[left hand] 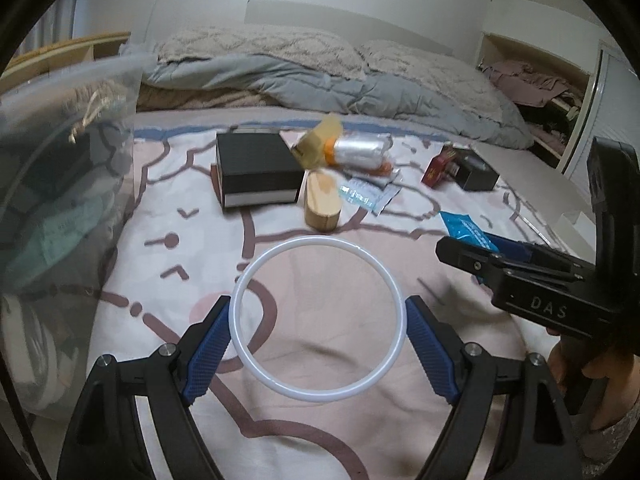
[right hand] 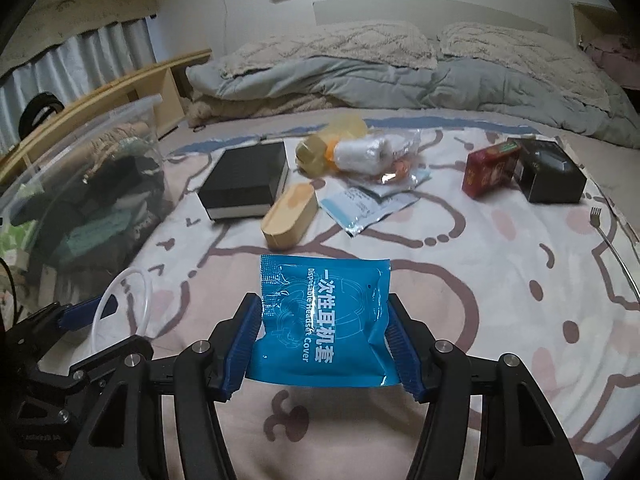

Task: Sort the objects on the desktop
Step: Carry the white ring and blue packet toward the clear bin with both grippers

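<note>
with the left gripper (left hand: 318, 328) clamping the white ring (left hand: 318, 326) and the right gripper (right hand: 320, 334) clamping the blue packet (right hand: 322, 316), carry both level to the clear bin (right hand: 80, 184).

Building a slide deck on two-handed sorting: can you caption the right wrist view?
Right gripper holds a blue headset-cover packet above the patterned bedsheet.

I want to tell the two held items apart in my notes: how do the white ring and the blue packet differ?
The white ring is a thin open hoop you can see the bedsheet through; the blue packet is a flat, solid, printed foil pouch. The ring sits between the left gripper's pads, the packet between the right gripper's. The ring looks rigid and round; the packet is squarish and crinkled. Both are held above the sheet.
</note>
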Demonstrator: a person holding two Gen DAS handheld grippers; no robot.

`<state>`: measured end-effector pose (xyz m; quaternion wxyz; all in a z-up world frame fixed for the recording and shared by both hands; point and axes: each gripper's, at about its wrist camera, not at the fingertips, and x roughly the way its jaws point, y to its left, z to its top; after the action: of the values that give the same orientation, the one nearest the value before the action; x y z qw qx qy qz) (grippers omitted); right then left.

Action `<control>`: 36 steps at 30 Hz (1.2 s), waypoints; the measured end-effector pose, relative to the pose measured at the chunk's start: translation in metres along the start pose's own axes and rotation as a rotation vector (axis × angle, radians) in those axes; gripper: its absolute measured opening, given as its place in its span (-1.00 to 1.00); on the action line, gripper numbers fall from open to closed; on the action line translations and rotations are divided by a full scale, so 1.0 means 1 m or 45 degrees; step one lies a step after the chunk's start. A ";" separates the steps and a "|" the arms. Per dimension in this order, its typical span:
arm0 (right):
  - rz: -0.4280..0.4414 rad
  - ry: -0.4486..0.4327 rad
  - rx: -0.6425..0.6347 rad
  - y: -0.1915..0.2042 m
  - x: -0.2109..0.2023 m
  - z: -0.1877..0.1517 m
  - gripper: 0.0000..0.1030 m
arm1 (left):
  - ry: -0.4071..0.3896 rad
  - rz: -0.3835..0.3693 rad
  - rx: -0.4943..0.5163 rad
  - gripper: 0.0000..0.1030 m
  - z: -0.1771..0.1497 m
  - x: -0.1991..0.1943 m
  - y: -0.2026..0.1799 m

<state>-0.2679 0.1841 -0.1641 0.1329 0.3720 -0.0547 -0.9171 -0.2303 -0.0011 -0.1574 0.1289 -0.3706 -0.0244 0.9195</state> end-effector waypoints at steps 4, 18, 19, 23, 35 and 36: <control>0.033 -0.041 0.002 0.002 -0.018 0.005 0.20 | -0.044 -0.013 0.003 0.64 0.010 -0.013 -0.003; 0.154 -0.176 -0.043 0.029 -0.071 0.037 0.20 | -0.207 0.011 -0.014 0.65 0.047 -0.069 0.004; 0.167 -0.181 -0.044 0.033 -0.074 0.039 0.20 | -0.231 0.018 -0.020 0.65 0.050 -0.075 0.006; 0.218 -0.202 -0.062 0.050 -0.084 0.048 0.20 | -0.299 0.040 -0.042 0.65 0.059 -0.096 0.016; 0.349 -0.249 -0.155 0.118 -0.101 0.072 0.20 | -0.488 0.138 -0.143 0.65 0.068 -0.157 0.065; 0.360 -0.250 -0.164 0.124 -0.101 0.073 0.20 | -0.500 0.151 -0.153 0.65 0.067 -0.162 0.069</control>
<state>-0.2241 0.0943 -0.0193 0.2781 0.2600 -0.0602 -0.9227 -0.1796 -0.1057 -0.0092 0.0449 -0.1920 -0.0819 0.9769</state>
